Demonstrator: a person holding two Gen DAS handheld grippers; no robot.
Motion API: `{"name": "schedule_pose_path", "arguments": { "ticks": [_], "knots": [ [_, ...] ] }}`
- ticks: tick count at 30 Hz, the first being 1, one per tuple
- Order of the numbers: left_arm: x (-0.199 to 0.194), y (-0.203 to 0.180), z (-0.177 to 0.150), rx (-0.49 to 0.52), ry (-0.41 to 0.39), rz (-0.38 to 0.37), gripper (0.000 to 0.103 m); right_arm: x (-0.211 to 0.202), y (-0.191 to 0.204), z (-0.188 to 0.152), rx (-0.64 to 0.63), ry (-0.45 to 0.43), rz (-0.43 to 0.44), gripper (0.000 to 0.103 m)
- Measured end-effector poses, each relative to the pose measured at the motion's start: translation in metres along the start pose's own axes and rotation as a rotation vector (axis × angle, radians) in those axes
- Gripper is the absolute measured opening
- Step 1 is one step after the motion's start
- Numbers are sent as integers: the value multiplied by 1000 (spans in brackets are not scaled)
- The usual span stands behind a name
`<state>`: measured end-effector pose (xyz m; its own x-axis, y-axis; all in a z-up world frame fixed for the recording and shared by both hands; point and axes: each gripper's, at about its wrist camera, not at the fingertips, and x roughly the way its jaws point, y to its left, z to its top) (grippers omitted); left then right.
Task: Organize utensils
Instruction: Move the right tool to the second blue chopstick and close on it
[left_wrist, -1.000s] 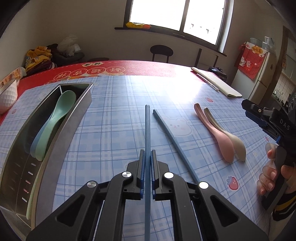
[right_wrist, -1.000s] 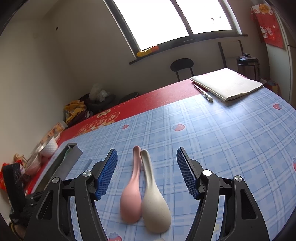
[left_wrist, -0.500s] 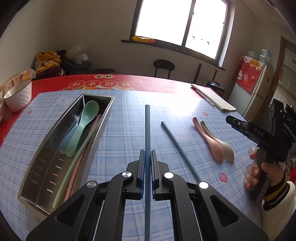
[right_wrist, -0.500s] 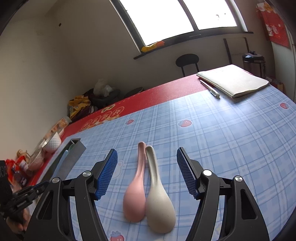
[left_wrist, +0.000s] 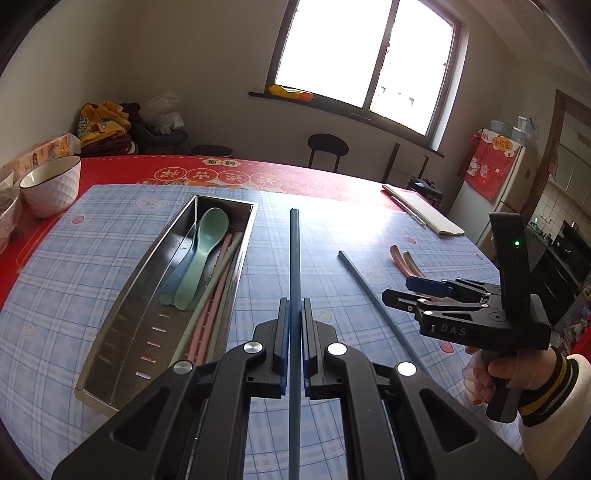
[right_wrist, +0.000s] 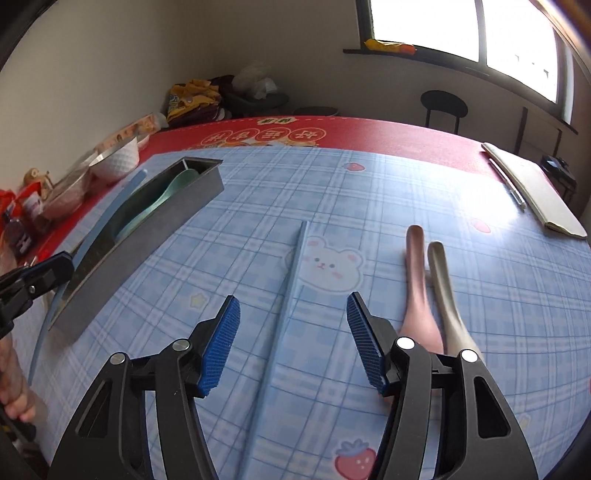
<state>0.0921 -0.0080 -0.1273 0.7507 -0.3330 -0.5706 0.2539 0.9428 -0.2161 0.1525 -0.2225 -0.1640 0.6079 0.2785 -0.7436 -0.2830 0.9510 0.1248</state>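
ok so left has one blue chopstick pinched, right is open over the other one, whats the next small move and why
Probably lower the right gripper and close on the second blue chopstick. That chopstick lies flat on the table directly between the open fingers, while the left gripper already grips its mate beside the metal tray. Picking it up would let both go into the tray.

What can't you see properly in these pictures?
- Pink spoon and beige spoon: in the left wrist view the right gripper hides their bowls.
- Held blue chopstick: its near end runs off the bottom edge of the left wrist view.
- Steel tray: in the right wrist view its wall hides most of what lies inside.
- Pen beside the notebook: too small for detail.
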Motion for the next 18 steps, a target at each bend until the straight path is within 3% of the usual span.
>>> {"name": "schedule_pose_path", "arguments": {
  "ticks": [3, 15, 18],
  "knots": [
    [-4, 5, 0, -5, -6, -2, 6, 12, 4, 1, 15, 38, -31, 37],
    [-9, 21, 6, -28, -19, -10, 6, 20, 11, -1, 62, 123, -84, 19],
    [-8, 26, 8, -32, -12, -21, 6, 21, 6, 2, 135, 144, -62, 6]
  ]
}}
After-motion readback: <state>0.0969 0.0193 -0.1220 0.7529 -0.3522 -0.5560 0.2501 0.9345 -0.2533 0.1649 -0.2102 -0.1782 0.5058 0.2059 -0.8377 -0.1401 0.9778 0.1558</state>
